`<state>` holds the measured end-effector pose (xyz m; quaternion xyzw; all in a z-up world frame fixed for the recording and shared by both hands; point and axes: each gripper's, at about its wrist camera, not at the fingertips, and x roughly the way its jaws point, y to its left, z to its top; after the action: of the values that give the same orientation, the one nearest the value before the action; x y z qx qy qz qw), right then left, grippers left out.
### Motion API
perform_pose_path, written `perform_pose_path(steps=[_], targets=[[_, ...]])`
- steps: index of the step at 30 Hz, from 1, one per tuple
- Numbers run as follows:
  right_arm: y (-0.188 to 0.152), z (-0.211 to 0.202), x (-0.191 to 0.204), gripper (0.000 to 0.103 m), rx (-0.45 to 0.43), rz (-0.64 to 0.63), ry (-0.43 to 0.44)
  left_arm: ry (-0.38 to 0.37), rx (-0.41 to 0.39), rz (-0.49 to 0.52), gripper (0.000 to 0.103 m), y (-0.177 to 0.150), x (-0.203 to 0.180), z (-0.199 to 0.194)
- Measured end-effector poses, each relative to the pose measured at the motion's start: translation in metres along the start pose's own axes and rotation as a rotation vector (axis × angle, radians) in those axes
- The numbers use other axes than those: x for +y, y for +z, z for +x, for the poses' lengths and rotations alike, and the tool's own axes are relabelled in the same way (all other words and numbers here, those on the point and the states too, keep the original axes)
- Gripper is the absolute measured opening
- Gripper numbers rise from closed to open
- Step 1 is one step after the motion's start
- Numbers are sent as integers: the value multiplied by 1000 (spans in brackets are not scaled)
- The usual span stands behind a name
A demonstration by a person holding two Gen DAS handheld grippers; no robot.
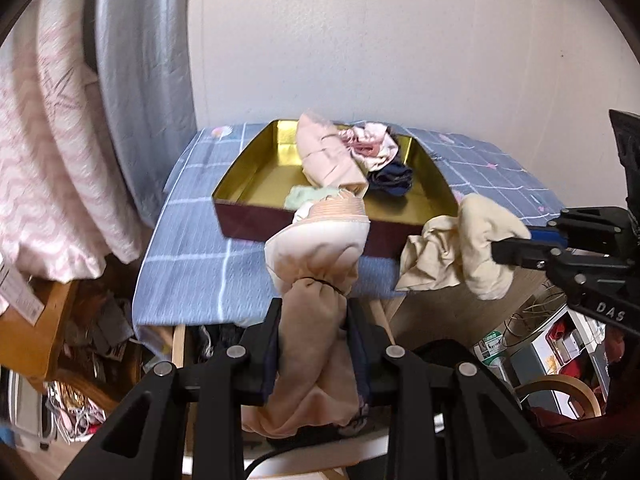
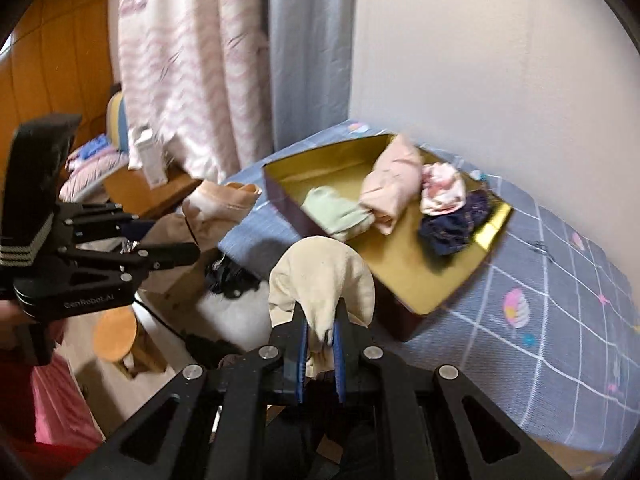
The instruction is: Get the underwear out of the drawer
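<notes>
Left wrist view: left tool [image 1: 316,320] grips peach underwear [image 1: 316,256], right tool [image 2: 320,336] grips cream underwear [image 2: 320,276]; approx. four pcs left in drawer [image 1: 256,152] ahead.

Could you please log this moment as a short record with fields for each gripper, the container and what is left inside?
left gripper: fingers shut on peach garment, held off the tray
right gripper: fingers shut on cream garment, also out of the tray
container: gold-lined tray on blue checked cloth
left inside: pink roll, green piece, floral piece, navy piece
</notes>
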<state>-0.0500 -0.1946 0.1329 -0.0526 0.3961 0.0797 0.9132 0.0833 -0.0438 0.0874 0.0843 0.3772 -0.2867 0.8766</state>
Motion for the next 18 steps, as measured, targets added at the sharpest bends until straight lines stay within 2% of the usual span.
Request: perform_pose_path(steps=[6,13,18], targets=[[10,-11,-20,11,-55,73,-33,-2,-13,19,30,28,3,10],[25,9,-46,11,-83,163,-71,20,14,35,30,67,20,41],[31,29,-59,11,-68,216,-110,14,57,21,30,90,39,77]])
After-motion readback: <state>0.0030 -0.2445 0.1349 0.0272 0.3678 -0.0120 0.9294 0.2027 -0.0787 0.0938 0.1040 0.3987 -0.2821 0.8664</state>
